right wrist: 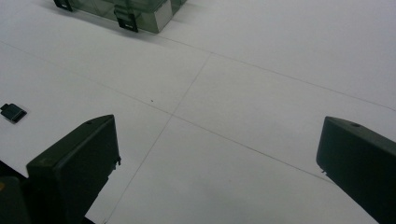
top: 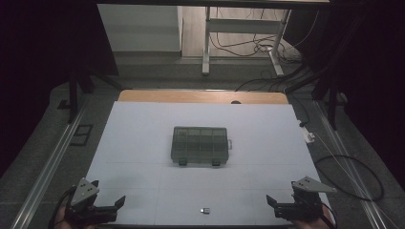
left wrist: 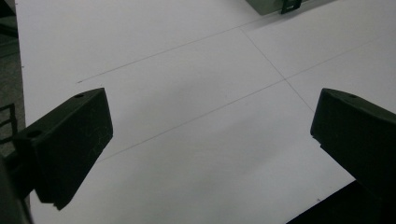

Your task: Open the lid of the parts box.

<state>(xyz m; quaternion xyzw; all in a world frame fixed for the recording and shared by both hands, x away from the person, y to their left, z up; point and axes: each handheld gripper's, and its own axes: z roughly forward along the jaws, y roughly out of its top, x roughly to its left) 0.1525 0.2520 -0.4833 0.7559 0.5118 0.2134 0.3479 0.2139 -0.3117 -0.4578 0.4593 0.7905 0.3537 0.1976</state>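
A clear plastic compartment box (top: 200, 145) with two dark latches on its near side lies shut in the middle of the white table (top: 143, 124). A small dark flat piece (top: 205, 210) rests near the front edge. My left gripper (top: 109, 193) hovers at the front left corner, jaws open with nothing between them (left wrist: 210, 126). My right gripper (top: 282, 192) is at the front right, also open and empty (right wrist: 219, 144). From the right gripper view the box (right wrist: 140, 11) lies ahead to the left and the small piece (right wrist: 13, 112) far left. A box corner (left wrist: 275, 4) shows in the left gripper view.
Thin pencil lines (right wrist: 187, 93) divide the white surface. A wooden strip (top: 200, 97) borders the far edge. Metal rails (top: 52, 157) run along both sides. A small white connector (top: 309, 137) and cables (top: 353, 176) lie off the right edge.
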